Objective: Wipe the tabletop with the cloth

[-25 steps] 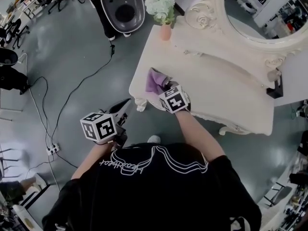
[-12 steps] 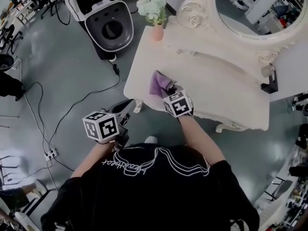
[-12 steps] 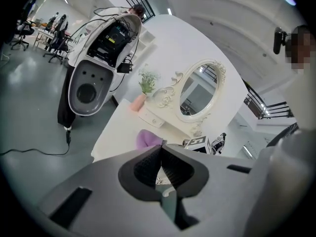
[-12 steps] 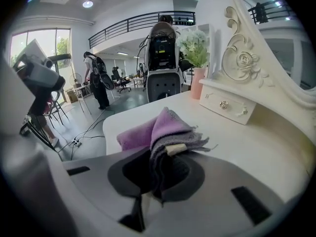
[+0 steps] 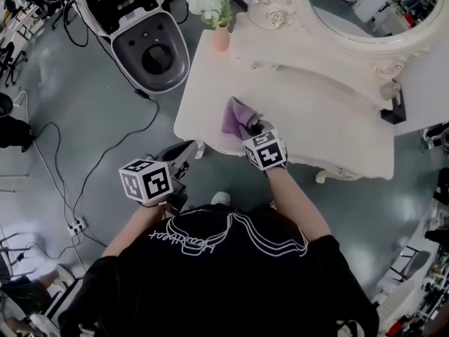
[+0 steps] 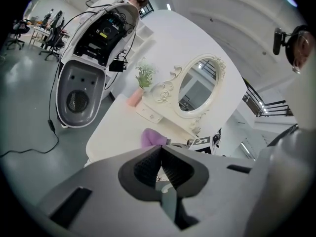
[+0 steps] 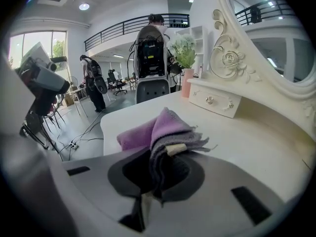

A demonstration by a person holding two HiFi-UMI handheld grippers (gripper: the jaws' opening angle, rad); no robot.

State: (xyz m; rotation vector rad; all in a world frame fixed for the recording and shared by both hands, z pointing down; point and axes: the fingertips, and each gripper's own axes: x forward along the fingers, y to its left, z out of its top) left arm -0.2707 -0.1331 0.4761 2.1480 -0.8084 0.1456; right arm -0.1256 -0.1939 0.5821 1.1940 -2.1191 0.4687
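We found the tabletop (image 5: 330, 132) bare and open to the right of the cloth (image 5: 235, 116), toward the near edge too. Along the far side the drawer ledge (image 5: 309, 65) and mirror frame (image 5: 275, 12) barred us, and the flower vase (image 5: 221, 38) stood at the far left corner.

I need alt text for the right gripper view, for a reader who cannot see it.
The right gripper has its jaws shut on a folded purple cloth that lies on the white tabletop. Behind stand a small drawer, an ornate mirror and a pink vase of flowers.
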